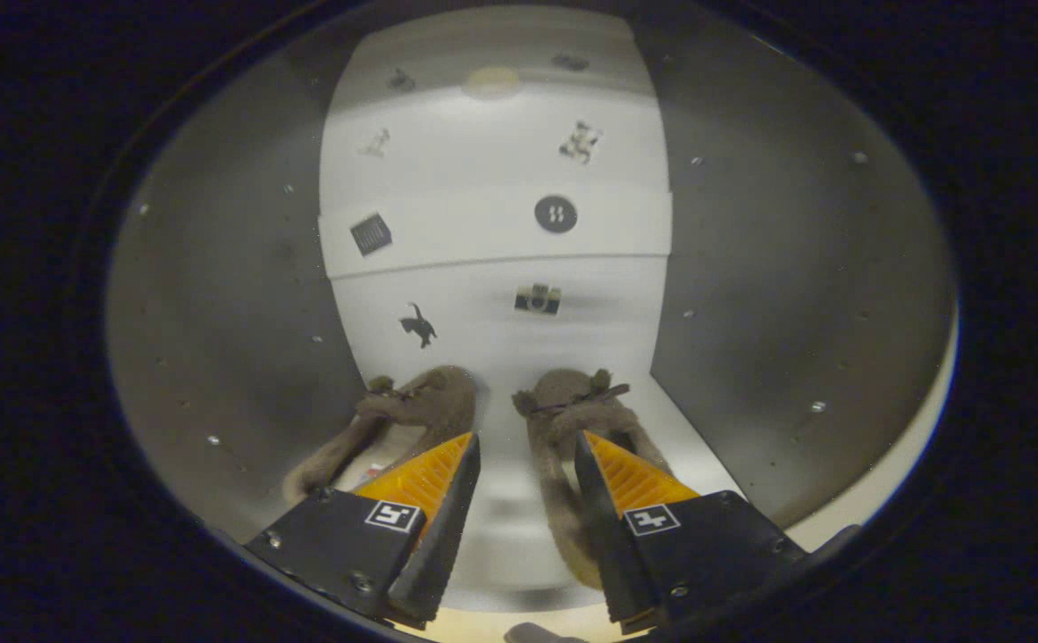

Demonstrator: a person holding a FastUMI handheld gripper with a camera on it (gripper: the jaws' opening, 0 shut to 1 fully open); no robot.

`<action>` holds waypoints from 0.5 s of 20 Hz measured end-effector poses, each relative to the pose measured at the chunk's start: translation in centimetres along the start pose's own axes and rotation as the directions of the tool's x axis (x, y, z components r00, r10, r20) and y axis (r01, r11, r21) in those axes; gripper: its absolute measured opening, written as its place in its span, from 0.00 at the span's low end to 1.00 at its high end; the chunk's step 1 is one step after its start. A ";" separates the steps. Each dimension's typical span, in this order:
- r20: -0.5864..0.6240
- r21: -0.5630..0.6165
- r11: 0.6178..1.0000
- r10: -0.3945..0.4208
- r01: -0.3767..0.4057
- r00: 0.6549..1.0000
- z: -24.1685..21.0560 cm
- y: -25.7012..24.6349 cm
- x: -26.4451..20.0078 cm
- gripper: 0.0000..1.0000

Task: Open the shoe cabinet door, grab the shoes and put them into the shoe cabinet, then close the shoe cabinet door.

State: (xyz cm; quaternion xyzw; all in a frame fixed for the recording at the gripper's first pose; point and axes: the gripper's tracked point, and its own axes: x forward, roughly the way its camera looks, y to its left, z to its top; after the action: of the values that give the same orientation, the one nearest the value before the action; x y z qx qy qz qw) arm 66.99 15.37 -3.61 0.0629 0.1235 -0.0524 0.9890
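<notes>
Those two fuzzy brown slippers (501,429) sitting inside the white shoe cabinet (497,232) look light and squishy, so I'd pinch a soft collar edge; gripper (526,455) fingers are spread open, empty, one over each slipper.

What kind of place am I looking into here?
Most likely the inside of a shoe cabinet. A pair of fuzzy brown slippers sits on its pale floor, grey side walls close in on both sides, and a white back panel carries small stickers. The open gripper holds nothing.
</notes>
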 end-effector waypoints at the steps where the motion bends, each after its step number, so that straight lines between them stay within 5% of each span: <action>1: 0.036 -0.003 1.000 0.008 -0.008 0.999 0.3 0.2 -1.6 0.77; 4: 0.080 0.011 0.999 0.038 -0.039 0.996 -0.6 0.7 -6.5 1.00; 10: 0.094 -0.030 0.994 0.109 -0.107 0.990 -5.6 2.3 -16.1 1.00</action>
State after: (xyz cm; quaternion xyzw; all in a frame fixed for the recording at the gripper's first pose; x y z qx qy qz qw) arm 50.42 19.83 -4.73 0.0547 0.0732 -0.0001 0.9958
